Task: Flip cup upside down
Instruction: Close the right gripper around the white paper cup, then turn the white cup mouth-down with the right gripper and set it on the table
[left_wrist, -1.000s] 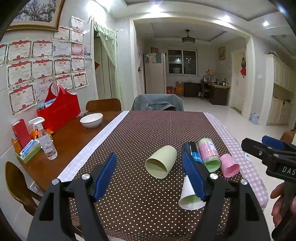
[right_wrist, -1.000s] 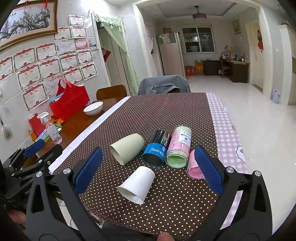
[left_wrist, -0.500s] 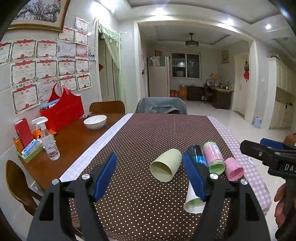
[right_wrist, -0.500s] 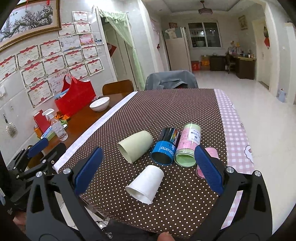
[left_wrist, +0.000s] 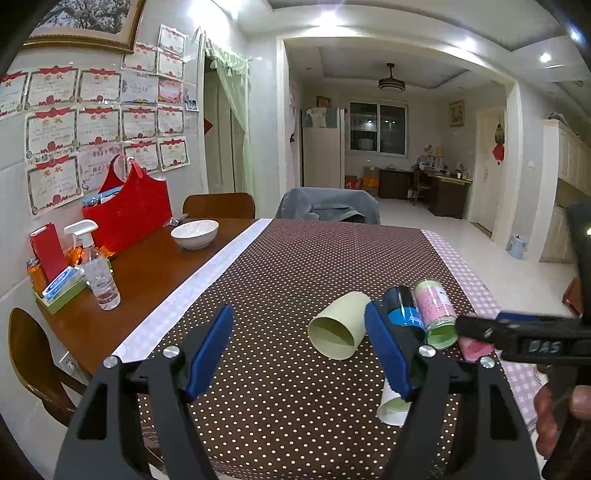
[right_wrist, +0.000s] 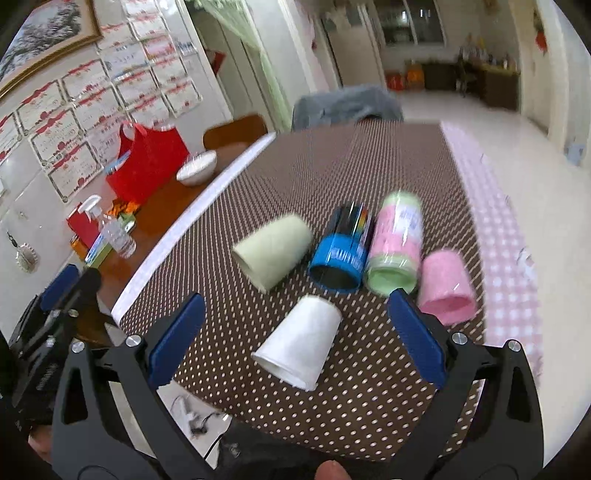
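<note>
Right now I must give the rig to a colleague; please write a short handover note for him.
Left gripper: open, empty, hovers over the near table edge.
Right gripper: open, empty, above the white cup.
Cups: white cup, green cup, blue-rimmed cup, pink-green cup and pink cup all lie on their sides on the dotted cloth.
Done: nothing flipped.
Left: grasp a cup, set it mouth down.

The room is bright, lit by small round ceiling lights (left_wrist: 328, 16) that glare white above the doorway, and the tablecloth (left_wrist: 295, 266) below them shows only soft, faint shadows. The left wrist view is sharp, but the right wrist view is smeared with blur, so the dots on the cloth and the white cup (right_wrist: 299, 347) look fuzzy. Both views bend round like a fishbowl, with walls curving and dark black corners far from the tablecloth.
</note>
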